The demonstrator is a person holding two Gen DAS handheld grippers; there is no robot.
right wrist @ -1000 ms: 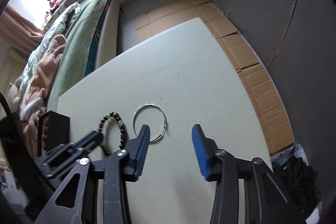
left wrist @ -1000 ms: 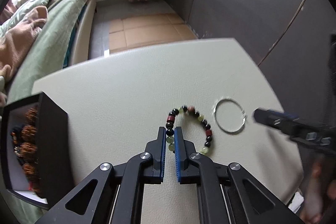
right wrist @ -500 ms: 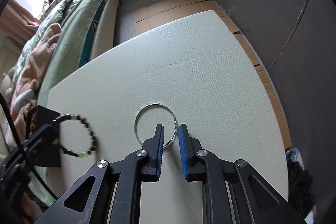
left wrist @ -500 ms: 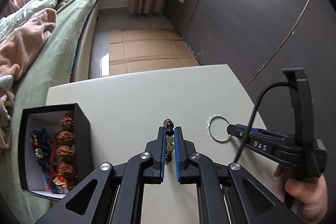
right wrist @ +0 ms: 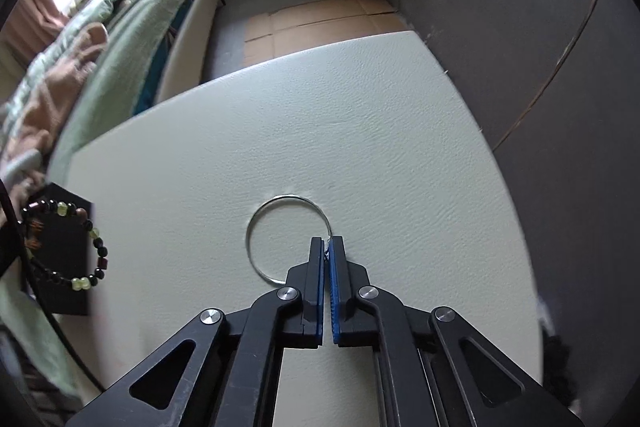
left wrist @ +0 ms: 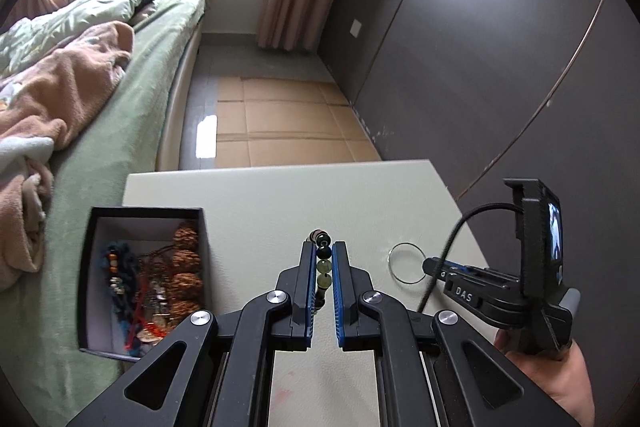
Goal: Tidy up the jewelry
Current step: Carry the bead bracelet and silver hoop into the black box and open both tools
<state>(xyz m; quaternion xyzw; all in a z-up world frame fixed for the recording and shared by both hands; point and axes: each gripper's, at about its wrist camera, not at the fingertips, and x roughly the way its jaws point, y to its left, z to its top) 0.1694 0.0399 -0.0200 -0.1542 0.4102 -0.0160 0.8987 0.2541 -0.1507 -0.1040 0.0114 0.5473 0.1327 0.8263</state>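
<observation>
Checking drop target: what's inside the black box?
Black box: brown knobbly-bead strands, a dark blue beaded piece, red cord items. Its bottom is mostly covered.

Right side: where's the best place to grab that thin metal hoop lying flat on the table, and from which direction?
Take the silver hoop on its thin near rim, coming steeply from above with one finger inside the ring and one outside. It lies flat on the table, so only the wire edge offers purchase. The right gripper is shut on just that spot.
</observation>
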